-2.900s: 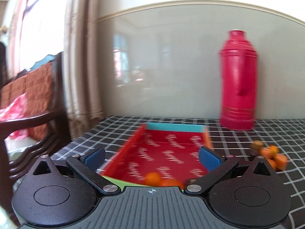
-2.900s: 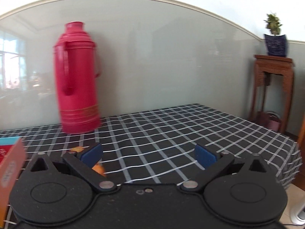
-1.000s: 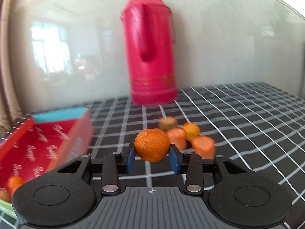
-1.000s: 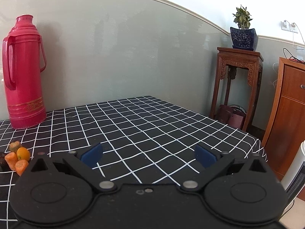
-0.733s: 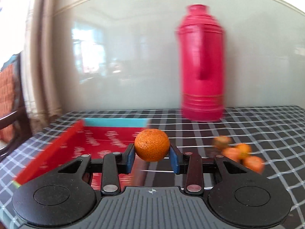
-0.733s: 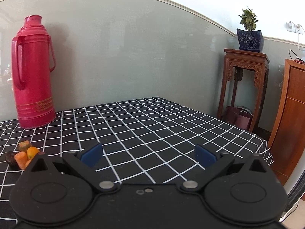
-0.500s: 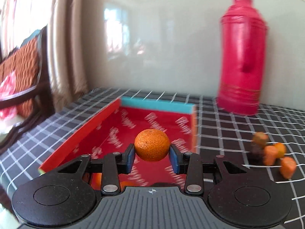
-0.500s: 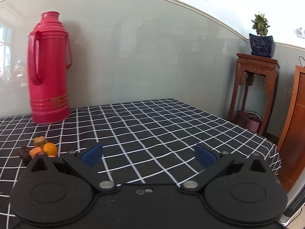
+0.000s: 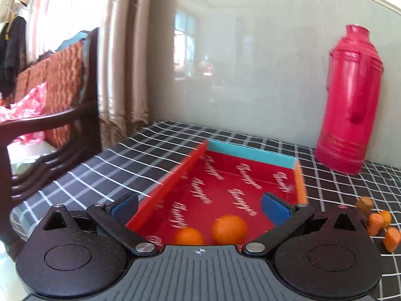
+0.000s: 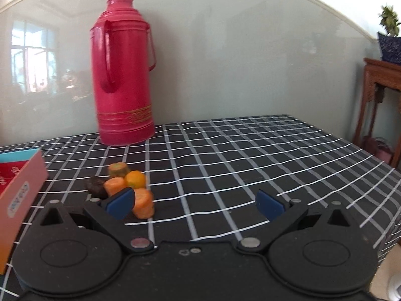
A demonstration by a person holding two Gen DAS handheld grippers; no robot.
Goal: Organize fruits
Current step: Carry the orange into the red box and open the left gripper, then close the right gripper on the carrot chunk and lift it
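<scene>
In the left wrist view a red tray [image 9: 250, 173] with a teal far wall lies on the checked tablecloth. Two oranges lie in its near end: a larger one [image 9: 229, 228] and a smaller one [image 9: 188, 235]. My left gripper [image 9: 199, 207] is open and empty above them. A small pile of fruits [image 9: 376, 222] lies to the tray's right. In the right wrist view my right gripper [image 10: 195, 204] is open and empty. The same pile [image 10: 125, 183] lies just ahead of its left finger, with one orange piece [image 10: 143, 203] touching or just behind the blue pad.
A tall red thermos [image 10: 122, 80] stands by the wall behind the pile and also shows in the left wrist view [image 9: 351, 100]. A wooden chair [image 9: 50, 115] stands left of the table. A wooden stand with a potted plant [image 10: 386, 75] stands at the right.
My left gripper opened and let go of the orange, which now lies in the tray beside another. My right gripper swung left toward the fruit pile.
</scene>
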